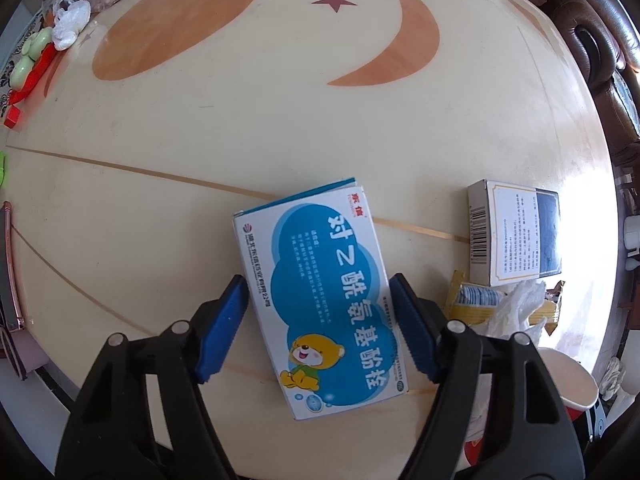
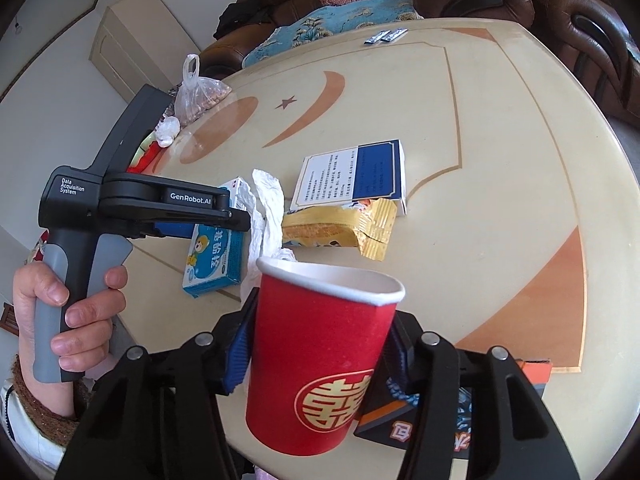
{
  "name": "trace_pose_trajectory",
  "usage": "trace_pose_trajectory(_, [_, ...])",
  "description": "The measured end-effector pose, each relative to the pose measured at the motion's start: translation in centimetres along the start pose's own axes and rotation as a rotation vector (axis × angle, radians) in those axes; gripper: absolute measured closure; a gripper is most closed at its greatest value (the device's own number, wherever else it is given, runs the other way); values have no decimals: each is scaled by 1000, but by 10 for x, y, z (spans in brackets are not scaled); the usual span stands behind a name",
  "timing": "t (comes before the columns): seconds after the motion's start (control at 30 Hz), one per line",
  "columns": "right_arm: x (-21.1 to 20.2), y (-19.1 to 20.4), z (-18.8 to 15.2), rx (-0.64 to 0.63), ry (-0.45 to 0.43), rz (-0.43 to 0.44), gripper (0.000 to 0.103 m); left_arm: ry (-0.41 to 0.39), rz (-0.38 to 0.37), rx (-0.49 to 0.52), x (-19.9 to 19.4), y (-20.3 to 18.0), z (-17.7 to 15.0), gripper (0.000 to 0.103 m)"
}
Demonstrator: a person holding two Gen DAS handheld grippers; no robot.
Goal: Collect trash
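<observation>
Trash: blue box (image 1: 320,292) flat on tabletop (image 1: 240,140) near our edge, between left gripper (image 1: 320,320) jaws, apart. Light stiff card, we judge; pinch long sides. Right gripper (image 2: 320,344) jaws clamped on red cup (image 2: 320,356), crushable.

L gripper (image 1: 320,312) fingers apart, R gripper (image 2: 320,344) fingers clamped, both held level

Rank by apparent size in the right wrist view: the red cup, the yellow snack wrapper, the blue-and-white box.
1. red cup, though it is nearest the camera, which inflates it.
2 and 3. blue-and-white box and yellow snack wrapper look alike; no ranking.
</observation>
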State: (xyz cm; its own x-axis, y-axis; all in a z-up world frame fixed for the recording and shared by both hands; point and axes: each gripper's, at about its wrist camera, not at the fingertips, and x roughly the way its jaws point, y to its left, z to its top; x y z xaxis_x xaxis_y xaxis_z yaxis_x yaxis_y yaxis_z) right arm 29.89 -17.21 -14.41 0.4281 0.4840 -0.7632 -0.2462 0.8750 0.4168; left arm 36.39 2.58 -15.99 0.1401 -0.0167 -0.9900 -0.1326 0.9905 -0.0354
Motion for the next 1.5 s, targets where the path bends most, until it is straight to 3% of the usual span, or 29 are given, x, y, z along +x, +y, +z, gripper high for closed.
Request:
trace_pose_trajectory(0.3, [-13, 1, 6, -1, -37, -16, 52, 2, -47, -1, -8, 2, -6, 36])
trace_pose_trajectory(0.77, [-69, 4, 17, -22, -148, -80, 52, -117, -48, 20, -65, 34, -27, 37])
trace_pose_trajectory(1.07, [-121, 28, 7, -91, -202, -133, 52, -227, -72, 92, -122, 39, -66, 37])
trace_pose_trajectory(1.5, [-189, 72, -38, -164, -258, -183, 52, -362, -87, 215, -187, 27, -154, 37])
